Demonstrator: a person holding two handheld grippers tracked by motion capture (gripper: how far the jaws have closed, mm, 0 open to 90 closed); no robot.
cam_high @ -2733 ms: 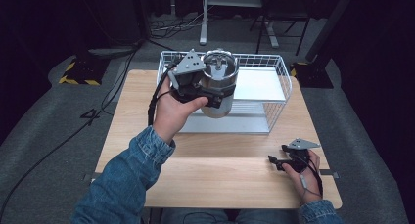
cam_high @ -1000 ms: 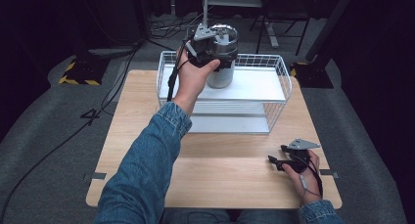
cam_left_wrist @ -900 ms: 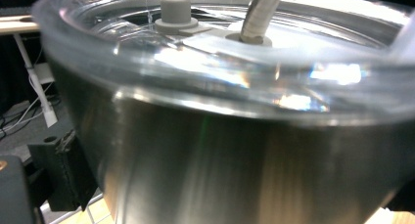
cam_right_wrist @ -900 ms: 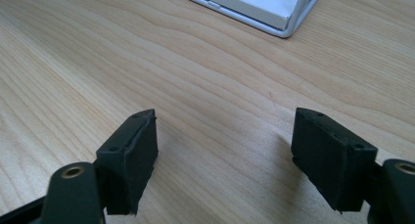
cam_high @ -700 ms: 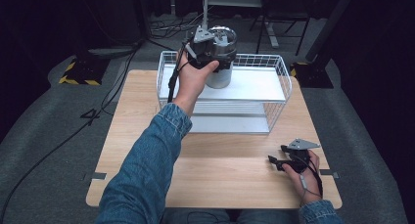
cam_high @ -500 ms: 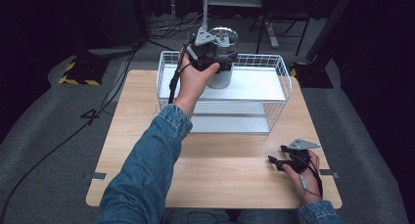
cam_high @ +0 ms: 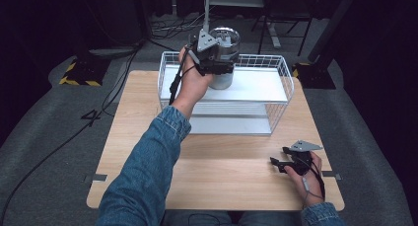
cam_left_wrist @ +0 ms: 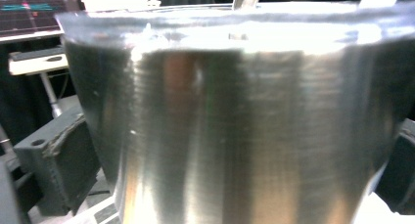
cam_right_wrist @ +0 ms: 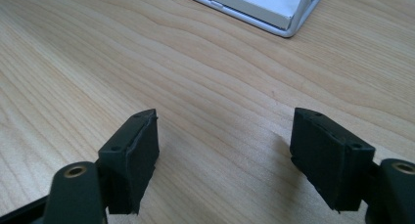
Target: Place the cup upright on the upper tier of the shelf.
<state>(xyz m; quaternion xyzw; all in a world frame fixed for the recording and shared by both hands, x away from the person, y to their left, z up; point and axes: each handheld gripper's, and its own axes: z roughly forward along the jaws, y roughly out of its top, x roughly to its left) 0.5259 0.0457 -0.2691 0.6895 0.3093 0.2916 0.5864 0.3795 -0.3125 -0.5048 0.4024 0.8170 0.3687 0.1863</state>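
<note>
Steel canister (cam_high: 223,58) was observed in the grip of the left gripper (cam_high: 215,62), held over the far-left part of the white wire basket (cam_high: 283,90), at about eleven o'clock from the table's centre. In the left gripper view the canister's (cam_left_wrist: 235,136) brushed wall stood upright between the two black jaws, one at nine o'clock and one at three o'clock, both pressed against its sides. Its open rim was level.

From the high view the canister's base appeared to be at or just above the basket's white floor; whether it actually touched could not be told. The left hand (cam_high: 193,83) was wrapped around the gripper, with the cable trailing down over the basket's near-left wall.

The right gripper (cam_high: 281,163) lay at about five o'clock on the wooden table (cam_high: 148,152), well apart from the basket. In the right gripper view its jaws stood wide apart and held nothing; bare wood lay between them, with the basket's corner (cam_right_wrist: 293,26) at one o'clock.

Assessment: the carry into the basket looked essentially complete. What remained, in my judgement, was to settle the canister on the basket floor, part the left jaws, and draw the gripper clear without tipping it.
</note>
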